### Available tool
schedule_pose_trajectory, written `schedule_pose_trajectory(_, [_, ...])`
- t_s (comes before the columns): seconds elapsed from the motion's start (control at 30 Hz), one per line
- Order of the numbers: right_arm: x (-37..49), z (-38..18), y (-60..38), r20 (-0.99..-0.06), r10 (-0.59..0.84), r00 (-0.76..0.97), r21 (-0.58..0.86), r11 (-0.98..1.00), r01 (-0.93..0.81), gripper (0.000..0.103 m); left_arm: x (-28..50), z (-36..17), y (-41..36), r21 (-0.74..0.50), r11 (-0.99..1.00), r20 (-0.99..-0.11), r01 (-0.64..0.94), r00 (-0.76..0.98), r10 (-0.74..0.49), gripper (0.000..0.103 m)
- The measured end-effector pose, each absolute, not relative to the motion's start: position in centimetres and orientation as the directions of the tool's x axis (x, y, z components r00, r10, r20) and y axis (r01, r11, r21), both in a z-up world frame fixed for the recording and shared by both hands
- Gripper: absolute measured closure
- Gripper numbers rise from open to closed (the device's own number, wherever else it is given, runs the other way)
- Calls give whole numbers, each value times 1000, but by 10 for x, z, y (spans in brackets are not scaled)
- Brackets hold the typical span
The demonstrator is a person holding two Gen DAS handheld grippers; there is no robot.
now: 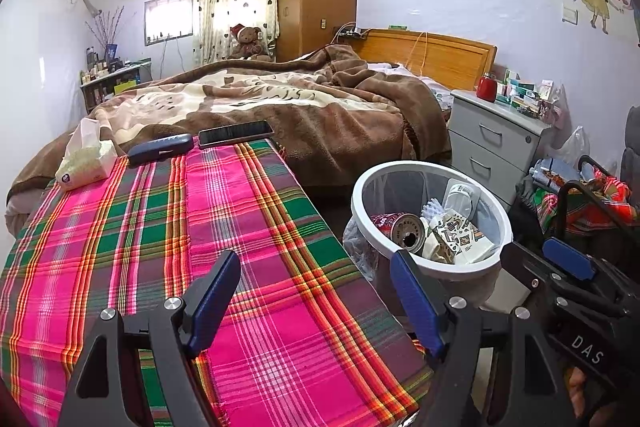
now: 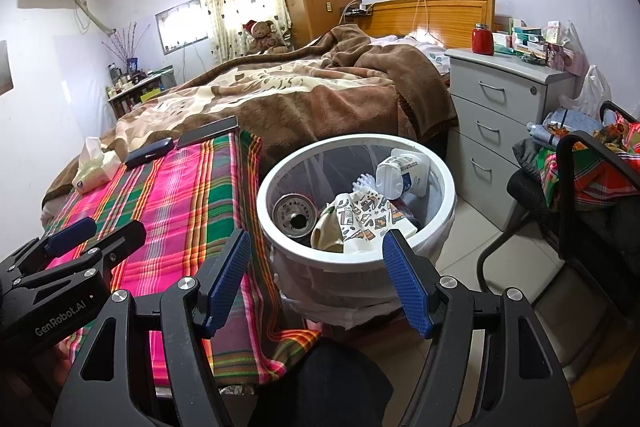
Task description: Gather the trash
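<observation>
A white-rimmed trash bin (image 1: 434,269) (image 2: 352,264) with a plastic liner stands on the floor at the right edge of the plaid-covered table (image 1: 160,227) (image 2: 180,195). Inside it lie an opened can (image 1: 408,229) (image 2: 294,215), a patterned paper cup (image 1: 460,235) (image 2: 360,219) and a white bottle (image 1: 460,195) (image 2: 404,175). My left gripper (image 1: 316,261) (image 2: 100,231) hovers open over the plaid cloth with nothing between its blue pads. My right gripper (image 2: 316,239) (image 1: 544,257) stands open and empty just in front of the bin's near rim.
At the table's far end lie a tissue pack (image 1: 86,159) (image 2: 94,167), a dark glasses case (image 1: 160,149) (image 2: 148,153) and a phone (image 1: 236,133) (image 2: 208,131). Behind is a bed with a brown blanket (image 1: 320,107). A grey nightstand (image 2: 500,107) and a clothes-laden chair (image 2: 580,167) stand right.
</observation>
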State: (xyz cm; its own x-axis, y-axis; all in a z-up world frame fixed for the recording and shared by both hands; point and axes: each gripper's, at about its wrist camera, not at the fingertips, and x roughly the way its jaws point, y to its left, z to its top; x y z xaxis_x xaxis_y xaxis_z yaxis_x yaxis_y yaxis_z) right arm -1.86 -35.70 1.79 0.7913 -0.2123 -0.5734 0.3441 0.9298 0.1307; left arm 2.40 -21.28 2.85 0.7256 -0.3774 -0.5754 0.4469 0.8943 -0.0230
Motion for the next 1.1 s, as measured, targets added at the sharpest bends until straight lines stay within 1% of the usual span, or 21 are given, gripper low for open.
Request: schedule_pose_trajectory(1.1, [-20, 18, -357, -577, -214, 788, 131, 928, 348, 33, 21, 27, -213, -23, 890, -570, 454, 726, -385, 26])
